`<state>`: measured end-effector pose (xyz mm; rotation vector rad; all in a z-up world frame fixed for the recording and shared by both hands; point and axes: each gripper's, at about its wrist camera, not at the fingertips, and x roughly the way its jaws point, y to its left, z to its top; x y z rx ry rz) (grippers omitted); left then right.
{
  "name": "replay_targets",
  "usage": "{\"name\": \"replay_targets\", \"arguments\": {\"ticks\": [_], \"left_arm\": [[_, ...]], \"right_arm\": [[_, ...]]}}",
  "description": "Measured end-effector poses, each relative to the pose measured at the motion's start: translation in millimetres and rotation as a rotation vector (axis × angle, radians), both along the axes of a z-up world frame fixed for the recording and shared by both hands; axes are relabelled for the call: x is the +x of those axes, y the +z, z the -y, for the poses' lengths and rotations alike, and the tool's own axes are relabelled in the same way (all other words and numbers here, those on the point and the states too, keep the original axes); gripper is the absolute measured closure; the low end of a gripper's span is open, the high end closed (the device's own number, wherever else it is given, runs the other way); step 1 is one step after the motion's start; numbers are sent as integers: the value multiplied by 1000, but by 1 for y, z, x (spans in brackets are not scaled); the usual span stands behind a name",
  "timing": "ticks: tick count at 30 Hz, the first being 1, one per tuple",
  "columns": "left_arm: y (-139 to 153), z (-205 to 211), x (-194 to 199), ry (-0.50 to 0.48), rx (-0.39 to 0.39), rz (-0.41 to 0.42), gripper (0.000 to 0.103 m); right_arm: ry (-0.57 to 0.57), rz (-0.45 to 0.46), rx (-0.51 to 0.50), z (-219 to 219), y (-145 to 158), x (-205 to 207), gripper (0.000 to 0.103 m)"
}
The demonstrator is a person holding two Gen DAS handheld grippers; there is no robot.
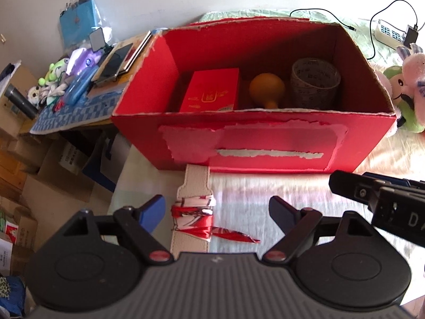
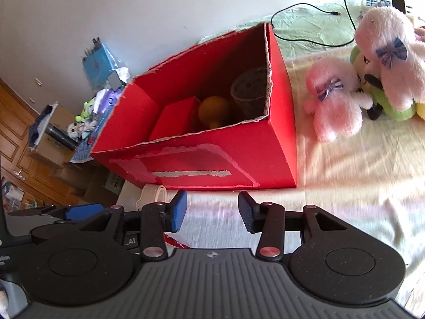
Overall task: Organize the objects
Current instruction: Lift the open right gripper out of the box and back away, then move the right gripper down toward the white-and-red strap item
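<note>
Pale bedding (image 1: pixel 265 194) covers the bed that carries the work area, with a plain white wall behind. An open red cardboard box (image 1: pixel 265 138) stands on it, its front face torn where a label has been stripped. Inside, left to right: a red packet (image 1: pixel 211 90) with gold print too small to read, an orange gourd-shaped object (image 1: pixel 265 86), and a roll of printed clear tape (image 1: pixel 316 79) whose lettering is not legible.

A cream strap (image 1: pixel 192 196) wrapped with a red-and-white patterned ribbon (image 1: pixel 194 218) lies on the bedding just in front of the box, its near end hidden under the left gripper's body.

Left gripper (image 1: pixel 216 212): jaws wide apart, holding nothing; the strap lies between them, nearer the left finger, and contact cannot be confirmed. Right gripper (image 2: pixel 212 212): jaws moderately open, empty, above bare bedding. In the left wrist view its housing shows the cut-off letters "DA"; in the right wrist view the left gripper's housing reads ".AI".

Right of the box, pink plush toys (image 2: pixel 334 101) with blue bows rest against a green plush (image 2: pixel 393 111). A black cable (image 2: pixel 305 40) and a power strip (image 1: pixel 389 33) lie beyond. Left of the box, a bench (image 1: pixel 77 114) with a blue patterned cloth holds small toys and flat devices, blurred in both views.
</note>
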<state>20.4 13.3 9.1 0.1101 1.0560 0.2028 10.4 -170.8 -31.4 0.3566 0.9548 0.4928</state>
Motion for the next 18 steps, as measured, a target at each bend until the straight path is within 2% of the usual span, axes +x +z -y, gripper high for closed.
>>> {"name": "replay_targets", "arguments": {"ticks": [6,14,18], "left_arm": [[-4,-17,5,-33,-13,5,12],[-17,-50,13,-48,-72,-22,12],[-24,-61,15,-64,-81,-35,12]], "right_arm": [[-39,-21,-22,-18,1,5,56],[-65,-6,-78,-48,0,12,53],[-75,-30,-90,-59,-7,14,53]]}}
